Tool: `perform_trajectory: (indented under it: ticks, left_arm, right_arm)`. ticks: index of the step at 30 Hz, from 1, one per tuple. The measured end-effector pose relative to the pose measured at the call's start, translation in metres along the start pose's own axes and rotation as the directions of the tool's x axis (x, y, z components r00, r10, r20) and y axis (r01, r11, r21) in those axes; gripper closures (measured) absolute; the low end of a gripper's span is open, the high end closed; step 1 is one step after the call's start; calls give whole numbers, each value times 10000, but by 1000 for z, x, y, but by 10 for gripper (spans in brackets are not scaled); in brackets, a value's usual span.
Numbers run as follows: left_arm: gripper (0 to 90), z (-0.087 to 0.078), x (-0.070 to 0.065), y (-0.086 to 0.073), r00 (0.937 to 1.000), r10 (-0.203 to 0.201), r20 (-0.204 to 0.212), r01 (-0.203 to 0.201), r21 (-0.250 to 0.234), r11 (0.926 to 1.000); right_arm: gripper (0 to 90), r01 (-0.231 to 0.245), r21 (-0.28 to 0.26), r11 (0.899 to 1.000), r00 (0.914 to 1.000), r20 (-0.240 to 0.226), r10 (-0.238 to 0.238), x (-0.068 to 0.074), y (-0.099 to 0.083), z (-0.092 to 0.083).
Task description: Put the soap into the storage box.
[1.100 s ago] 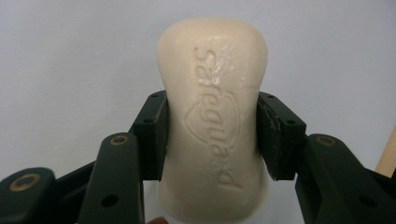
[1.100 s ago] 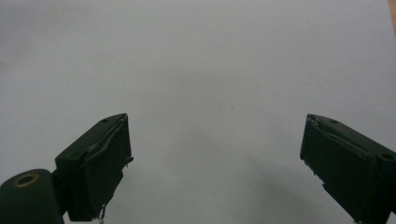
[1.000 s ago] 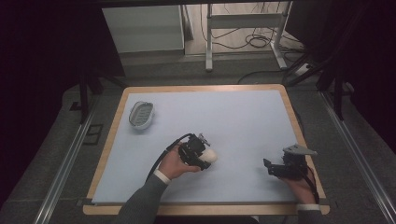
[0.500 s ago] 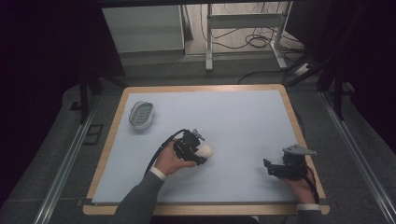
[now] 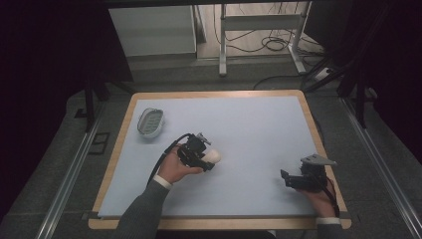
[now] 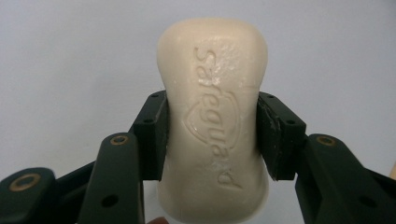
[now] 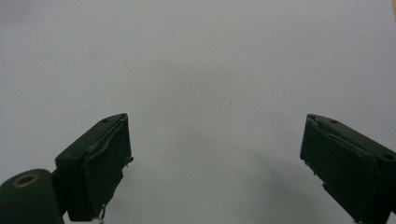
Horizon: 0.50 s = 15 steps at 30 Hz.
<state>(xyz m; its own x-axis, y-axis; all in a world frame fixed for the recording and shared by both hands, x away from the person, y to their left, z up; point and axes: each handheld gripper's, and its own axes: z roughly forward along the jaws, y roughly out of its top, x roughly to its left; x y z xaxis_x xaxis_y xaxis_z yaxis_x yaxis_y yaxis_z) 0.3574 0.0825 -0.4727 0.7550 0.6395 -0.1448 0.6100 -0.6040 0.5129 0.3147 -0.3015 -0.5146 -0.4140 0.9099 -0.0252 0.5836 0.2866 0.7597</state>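
Observation:
A cream bar of soap point(image 6: 215, 116) with an embossed brand name sits between the jaws of my left gripper point(image 6: 211, 135), which is shut on its narrow waist. From above, the soap point(image 5: 213, 157) shows as a pale lump at the tip of the left gripper point(image 5: 204, 158), just above the pale blue table top, left of centre. A white-and-grey soap dish point(image 5: 151, 122) lies at the far left of the table, apart from the soap. My right gripper point(image 5: 288, 179) rests near the table's front right corner, and its jaws point(image 7: 215, 172) stand wide open over bare surface.
The pale blue table top point(image 5: 249, 129) has a wooden rim point(image 5: 214, 94). Beyond the far edge are a white cabinet point(image 5: 154, 30), metal frame legs point(image 5: 224, 45) and loose cables point(image 5: 268, 45) on the floor. Dark rails run along both sides.
My left gripper has carried the soap a little to the left and farther up the table, toward the dish. The right gripper has stayed where it was.

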Motion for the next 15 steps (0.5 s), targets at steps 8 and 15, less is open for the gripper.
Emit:
perform_trajectory:
  ticks: [8, 15]
  left_arm:
    - [495, -2, 7, -2, 9999, -108, -45, 107, -31, 9999]
    - [496, -6, 15, -4, 9994, -333, -131, 332, -22, 9994]
  right_arm:
    - [85, -34, -31, 10000, 10000, 4, 34, -1, 0, 0]
    - [85, -43, -48, 10000, 10000, -3, 43, -1, 0, -1]
